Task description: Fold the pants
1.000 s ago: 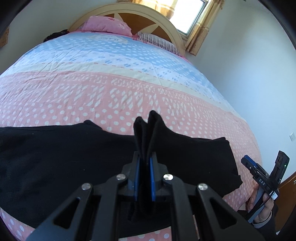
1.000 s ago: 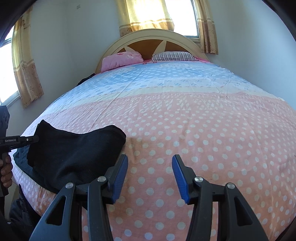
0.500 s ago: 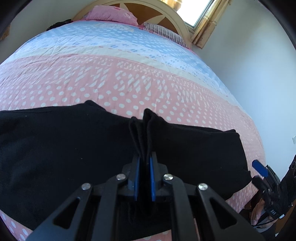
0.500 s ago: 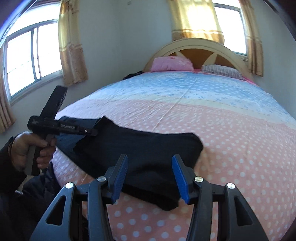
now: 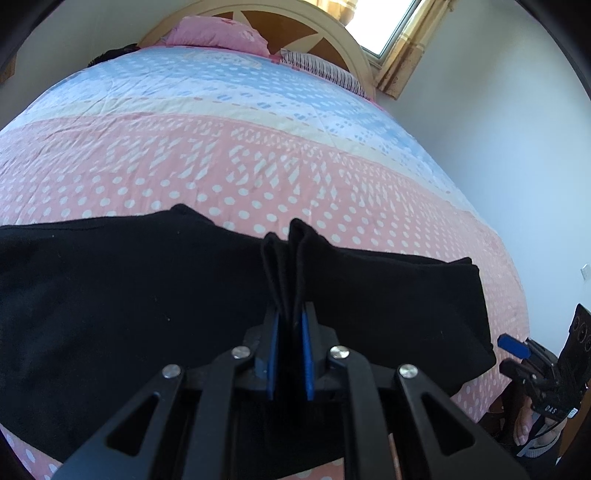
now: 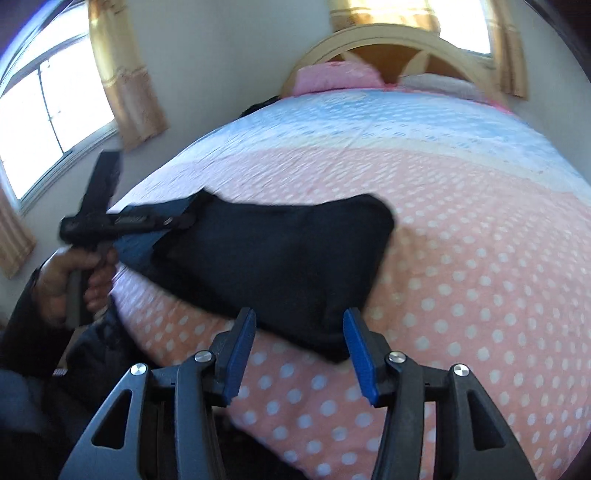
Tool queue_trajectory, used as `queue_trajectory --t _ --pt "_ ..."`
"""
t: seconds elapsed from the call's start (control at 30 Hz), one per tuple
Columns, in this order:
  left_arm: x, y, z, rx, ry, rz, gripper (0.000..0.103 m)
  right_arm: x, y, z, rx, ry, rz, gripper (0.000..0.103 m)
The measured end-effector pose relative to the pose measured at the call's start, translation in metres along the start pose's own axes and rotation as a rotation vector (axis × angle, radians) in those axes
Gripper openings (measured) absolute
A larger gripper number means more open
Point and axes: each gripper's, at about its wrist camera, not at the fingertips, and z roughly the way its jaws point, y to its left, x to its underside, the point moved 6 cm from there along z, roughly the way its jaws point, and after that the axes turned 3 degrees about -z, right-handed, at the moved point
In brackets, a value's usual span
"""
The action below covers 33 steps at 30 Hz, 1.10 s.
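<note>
1. Pants (image 5: 129, 295), black and soft, lie across the lower half of the left wrist view on the near end of a pink dotted bedspread (image 5: 258, 166); in the right wrist view the same pants (image 6: 280, 266) sit left of centre, near the bed's edge.

2. The left gripper (image 5: 290, 354) is clamped on a bunched ridge of the pants, several layers of fabric standing up between its blue pads (image 5: 273, 354) at the bottom centre of the frame.

3. The right gripper (image 6: 300, 350) holds nothing: its jaws stand apart at the bottom of its frame, with the near corner of the pants lying between and just beyond the fingertips, not pressed by them.

4. The cloth looks limp and fairly thick, likely light and not slippery; it should drape and sag wherever it is unsupported, so a pinch on one point will drag the rest along the bedspread.

5. A good hold for the free gripper is probably the near corner or edge at the lower centre of the right wrist view, taking all layers together so the fold stays even.

6. Pillows (image 5: 218, 35) lie at the top of the frame, well apart from the work.
</note>
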Motion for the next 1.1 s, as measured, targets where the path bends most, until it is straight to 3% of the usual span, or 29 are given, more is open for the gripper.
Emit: queue_trajectory --t 0.07,0.13,0.2,0.27,0.4,0.47,0.57,0.63,0.73,0.77,0.83,0.93,1.1 --pt "0.000 0.000 -0.002 -0.018 -0.009 0.017 0.016 0.002 0.000 0.015 -0.012 0.038 -0.004 0.045" --pt "0.000 0.000 -0.007 -0.047 -0.018 0.034 0.020 0.000 -0.004 0.024 0.042 0.063 -0.029 0.045" --pt "-0.002 0.003 -0.014 -0.075 -0.047 0.051 0.026 -0.004 -0.005 0.018 -0.004 0.049 -0.013 0.044" --pt "-0.003 0.006 -0.018 -0.093 -0.059 0.058 0.032 0.001 -0.005 0.014 0.009 0.070 -0.033 0.042" --pt "-0.002 0.009 -0.017 -0.092 -0.053 0.037 0.033 0.023 -0.005 0.008 0.005 0.096 -0.059 0.042" --pt "-0.006 0.004 -0.025 -0.120 -0.100 0.061 0.033 0.031 -0.010 0.002 0.028 0.089 -0.065 0.036" --pt "-0.014 -0.013 -0.035 -0.126 -0.149 0.105 0.034 0.030 -0.010 0.003 0.103 0.056 -0.109 0.036" --pt "-0.017 -0.026 -0.034 -0.090 -0.146 0.130 0.043 0.025 -0.007 0.008 0.091 0.044 -0.128 0.036" --pt "-0.019 -0.039 -0.027 -0.082 -0.142 0.163 0.048 0.023 0.002 0.017 0.073 0.052 -0.170 0.014" --pt "-0.019 -0.042 -0.023 -0.080 -0.135 0.172 0.049 0.023 0.004 0.016 0.081 0.059 -0.182 0.012" --pt "-0.017 -0.044 -0.005 -0.080 -0.097 0.197 0.056 0.024 0.002 0.013 0.062 0.066 -0.135 0.010" --pt "-0.011 -0.037 0.017 -0.096 -0.031 0.172 0.056 0.037 -0.008 0.013 0.051 0.100 -0.006 0.006" --pt "-0.006 -0.041 0.020 -0.116 -0.032 0.205 0.056 0.032 -0.010 0.009 0.051 0.122 0.033 0.005"
